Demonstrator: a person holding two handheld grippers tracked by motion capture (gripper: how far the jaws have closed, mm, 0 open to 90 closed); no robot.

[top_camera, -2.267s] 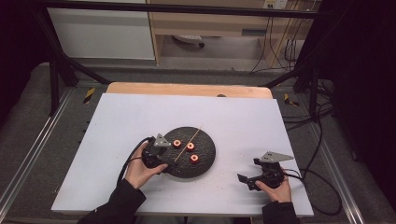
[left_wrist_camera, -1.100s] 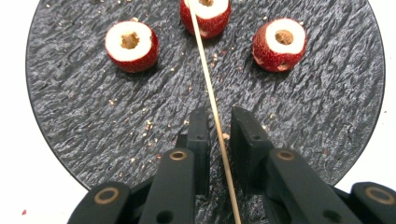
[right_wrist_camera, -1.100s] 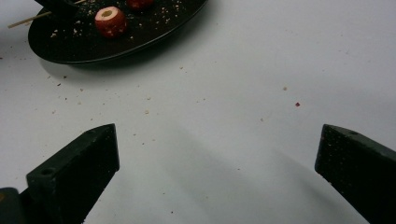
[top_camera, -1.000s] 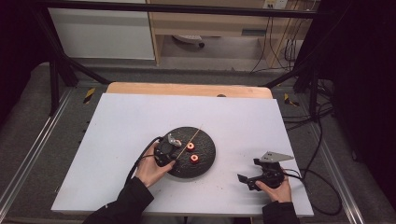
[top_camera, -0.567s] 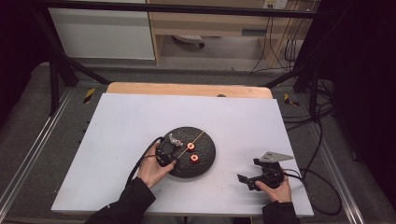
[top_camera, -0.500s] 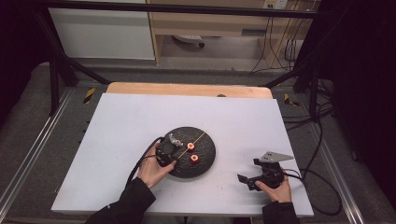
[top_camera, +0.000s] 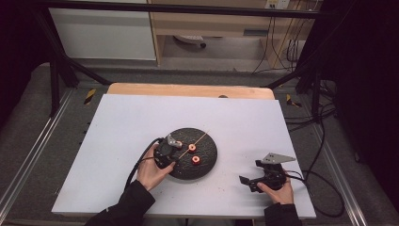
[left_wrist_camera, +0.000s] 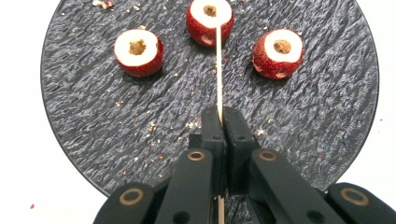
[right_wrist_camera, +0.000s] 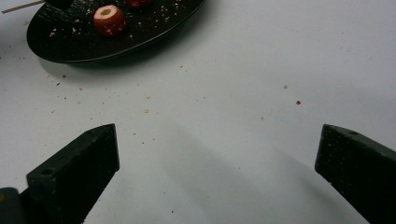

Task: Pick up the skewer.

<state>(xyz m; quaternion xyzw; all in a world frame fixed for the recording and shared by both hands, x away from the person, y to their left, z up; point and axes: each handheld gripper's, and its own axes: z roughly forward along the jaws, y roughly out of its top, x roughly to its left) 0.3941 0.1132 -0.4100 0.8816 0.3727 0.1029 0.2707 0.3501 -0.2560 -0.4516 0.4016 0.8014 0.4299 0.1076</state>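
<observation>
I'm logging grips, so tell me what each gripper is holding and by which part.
Left gripper pinches the thin wooden skewer near its rear end. Right gripper stands open, holding nothing.

White table top [top_camera: 141, 117], wooden shelving [top_camera: 211, 23], grey floor [top_camera: 28, 141], dark surroundings

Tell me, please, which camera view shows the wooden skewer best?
The left gripper view: the wooden skewer runs from the left gripper toward a cored fruit. The high view shows a thin line; the right gripper view, one end.
</observation>
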